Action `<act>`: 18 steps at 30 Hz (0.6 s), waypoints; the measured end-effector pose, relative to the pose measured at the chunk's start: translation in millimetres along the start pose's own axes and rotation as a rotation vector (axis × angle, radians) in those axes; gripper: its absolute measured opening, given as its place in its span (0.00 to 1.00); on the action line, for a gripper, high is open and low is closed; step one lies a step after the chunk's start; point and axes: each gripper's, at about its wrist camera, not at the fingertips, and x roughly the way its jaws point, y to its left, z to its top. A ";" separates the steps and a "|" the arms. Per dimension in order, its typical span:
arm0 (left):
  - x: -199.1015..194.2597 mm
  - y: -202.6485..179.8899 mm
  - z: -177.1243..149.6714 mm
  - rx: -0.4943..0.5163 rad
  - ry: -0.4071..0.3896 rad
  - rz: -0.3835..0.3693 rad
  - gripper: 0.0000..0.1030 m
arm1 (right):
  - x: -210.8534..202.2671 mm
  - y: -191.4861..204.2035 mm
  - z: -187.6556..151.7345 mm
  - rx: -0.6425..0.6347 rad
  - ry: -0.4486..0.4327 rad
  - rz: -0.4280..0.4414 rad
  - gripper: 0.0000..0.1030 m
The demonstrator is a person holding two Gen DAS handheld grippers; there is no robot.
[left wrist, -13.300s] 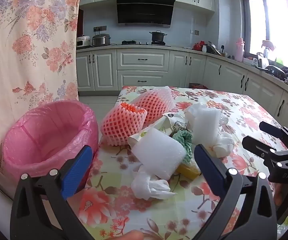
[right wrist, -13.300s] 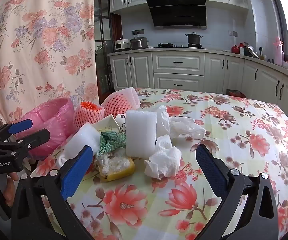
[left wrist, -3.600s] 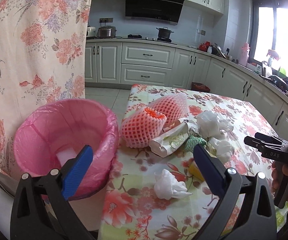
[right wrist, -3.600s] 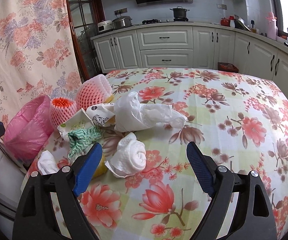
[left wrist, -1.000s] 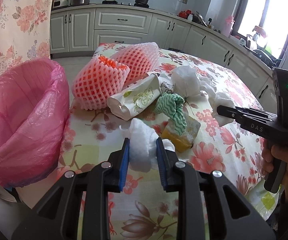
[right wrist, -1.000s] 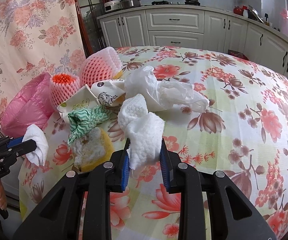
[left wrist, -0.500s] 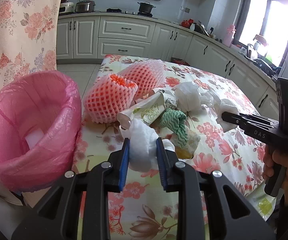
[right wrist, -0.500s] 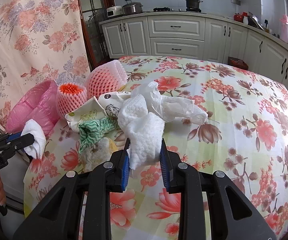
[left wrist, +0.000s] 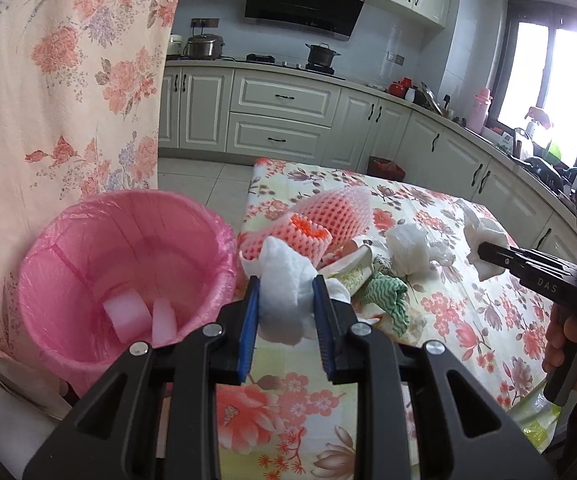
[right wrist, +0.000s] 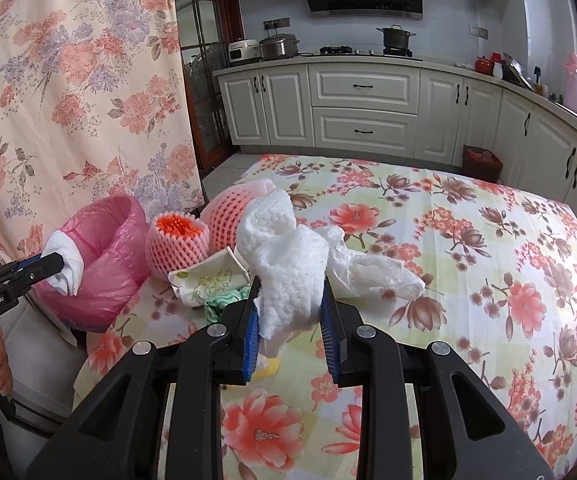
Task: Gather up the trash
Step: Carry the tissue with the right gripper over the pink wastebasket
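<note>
left wrist view: both tools, left tool (left wrist: 286, 308) and right tool (right wrist: 290, 312), tilt downward, each clenching a tissue wad (left wrist: 284, 280).

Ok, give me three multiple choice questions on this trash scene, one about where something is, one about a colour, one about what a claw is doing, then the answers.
1. Where does the bin stand?
A. on the middle of the table
B. beside the table's edge, in front of the floral curtain
C. on the kitchen counter

2. What colour is the bin's liner?
A. pink
B. black
C. green

3. What is the left claw doing?
A. standing open and empty
B. gripping a foam fruit net
C. shut on a white tissue wad

Answers:
1 B: the bin sits off the table, with the curtain behind it.
2 A: its liner is pink.
3 C: the left claw pinches the tissue wad between its blue pads.
</note>
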 end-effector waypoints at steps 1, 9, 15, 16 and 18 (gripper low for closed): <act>-3.3 4.0 1.6 -0.003 -0.010 0.008 0.25 | -1.0 3.2 2.8 -0.003 -0.007 0.005 0.26; -23.0 37.7 13.1 -0.031 -0.065 0.062 0.25 | 1.9 37.9 20.6 -0.053 -0.029 0.045 0.26; -34.1 57.7 18.4 -0.050 -0.095 0.101 0.25 | 9.1 66.4 31.6 -0.092 -0.032 0.081 0.26; -36.1 60.8 19.5 -0.051 -0.101 0.109 0.25 | 10.5 71.1 33.5 -0.098 -0.033 0.087 0.26; -38.9 67.5 21.6 -0.054 -0.110 0.119 0.25 | 14.0 80.4 37.4 -0.111 -0.034 0.099 0.26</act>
